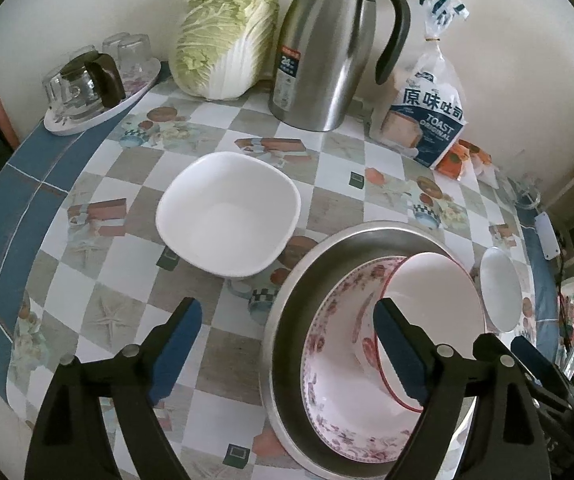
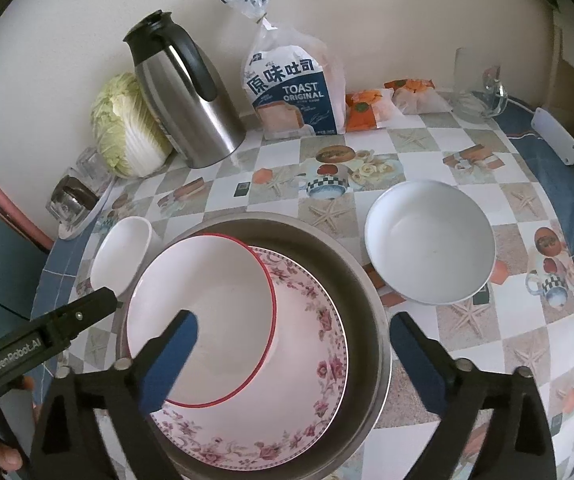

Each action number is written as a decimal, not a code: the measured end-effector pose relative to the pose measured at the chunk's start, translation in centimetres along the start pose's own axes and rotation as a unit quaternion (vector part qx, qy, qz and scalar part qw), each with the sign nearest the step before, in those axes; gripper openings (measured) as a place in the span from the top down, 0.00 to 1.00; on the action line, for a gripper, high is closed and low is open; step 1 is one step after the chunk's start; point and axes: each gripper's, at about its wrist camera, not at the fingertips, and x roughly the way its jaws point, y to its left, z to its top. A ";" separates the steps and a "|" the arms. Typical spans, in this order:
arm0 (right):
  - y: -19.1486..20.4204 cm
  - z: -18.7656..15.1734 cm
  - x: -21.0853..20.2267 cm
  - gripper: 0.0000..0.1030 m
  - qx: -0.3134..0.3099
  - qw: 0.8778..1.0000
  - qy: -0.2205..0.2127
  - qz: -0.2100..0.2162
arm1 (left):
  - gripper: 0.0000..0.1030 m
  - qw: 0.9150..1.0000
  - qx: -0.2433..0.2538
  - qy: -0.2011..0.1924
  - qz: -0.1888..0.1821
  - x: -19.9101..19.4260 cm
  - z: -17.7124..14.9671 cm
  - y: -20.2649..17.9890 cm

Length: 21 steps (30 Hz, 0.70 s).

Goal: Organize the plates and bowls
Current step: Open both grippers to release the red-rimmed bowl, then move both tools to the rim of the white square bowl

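My red-rimmed bowl [image 2: 203, 316] sits mouth-up but tilted, leaning on the floral bowl [image 2: 311, 360] inside the steel basin [image 2: 367, 300] on the bench [image 2: 467, 360]; both my left tool [image 1: 291, 348] and right tool [image 2: 299, 356] gape, released

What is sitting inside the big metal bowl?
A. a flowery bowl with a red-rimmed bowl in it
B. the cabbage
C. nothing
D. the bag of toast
A: the metal bowl holds the flowery bowl, and the red-rimmed bowl leans inside that one.
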 end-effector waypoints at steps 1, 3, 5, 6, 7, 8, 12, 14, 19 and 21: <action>0.0 0.0 0.0 0.02 -0.001 1.000 0.000 0.001 | 0.14 1.000 -0.002 0.001 -0.001 0.0 0.0 0.1; 0.1 0.0 0.1 0.01 -0.002 1.000 0.001 0.003 | 0.14 1.000 -0.004 0.003 -0.002 0.1 0.1 0.2; 0.1 0.0 0.1 0.00 -0.002 1.000 0.002 0.003 | 0.14 1.000 -0.006 0.005 -0.001 0.1 0.0 0.2; 0.0 0.0 0.1 0.00 -0.001 1.000 0.002 0.002 | 0.14 1.000 -0.006 0.005 -0.001 0.2 0.0 0.2; 0.0 -0.1 0.0 0.00 -0.001 1.000 0.000 0.002 | 0.14 1.000 -0.007 0.005 -0.001 0.2 0.0 0.2; 0.0 0.0 0.0 0.00 -0.001 1.000 -0.001 0.002 | 0.14 1.000 -0.007 0.005 0.000 0.2 0.0 0.2; -0.1 0.0 0.0 0.00 0.001 1.000 -0.003 0.004 | 0.13 1.000 -0.011 0.003 0.001 0.1 0.0 0.4; -0.1 -0.1 -0.1 0.00 0.001 1.000 -0.004 0.004 | 0.13 1.000 -0.013 0.002 0.003 0.1 0.0 0.5; -0.2 -0.1 -0.1 0.00 0.001 1.000 -0.005 0.001 | 0.13 1.000 -0.016 0.002 0.007 0.1 0.1 0.6; -0.2 -0.1 -0.1 0.00 0.000 1.000 -0.006 -0.003 | 0.13 1.000 -0.015 0.000 0.010 0.0 0.1 0.7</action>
